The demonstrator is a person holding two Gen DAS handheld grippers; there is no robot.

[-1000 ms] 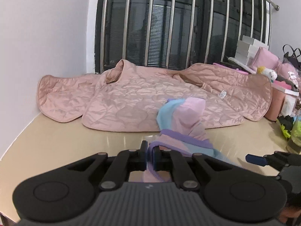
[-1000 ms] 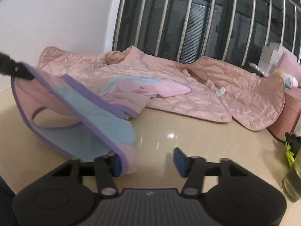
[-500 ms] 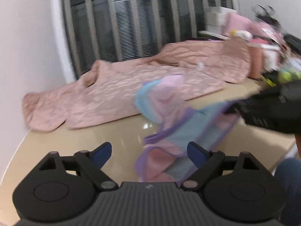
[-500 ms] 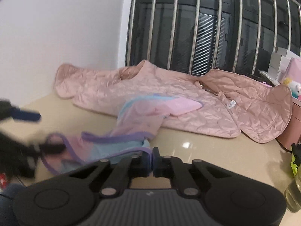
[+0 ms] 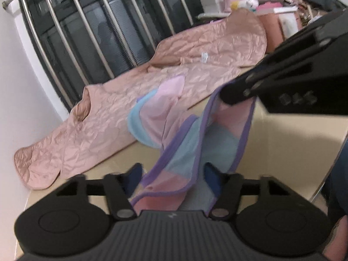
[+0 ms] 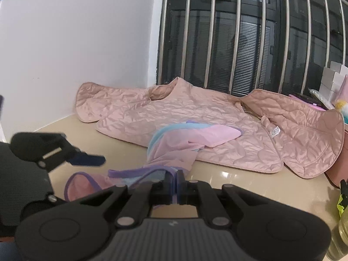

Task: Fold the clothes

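Observation:
A small pastel garment (image 5: 189, 143) in pink, light blue and purple trim hangs between my two grippers, its far end lying on a pink quilted jacket (image 5: 121, 117). My left gripper (image 5: 173, 174) is closing, with a fold of the garment's purple-edged hem between its blue pads (image 5: 134, 174), which do not press on it. My right gripper (image 6: 175, 180) is shut on the purple hem, lifted just above the beige table (image 6: 239, 187). In the left wrist view the right gripper (image 5: 226, 95) holds the cloth up at the right. The garment (image 6: 174, 143) trails back onto the jacket (image 6: 195, 117).
Steel window bars (image 6: 237, 32) and a white wall (image 6: 65, 43) bound the table behind and on the left. Boxes, pink bags and a plush toy (image 5: 241, 2) crowd the right end. A bottle (image 6: 342, 235) stands at the near right. The table's edge (image 5: 332, 165) is close by.
My left gripper let go of the garment, opened wide, rolled and dropped, and now narrows around the hem. My right gripper shut on the hem and lifted it slightly.

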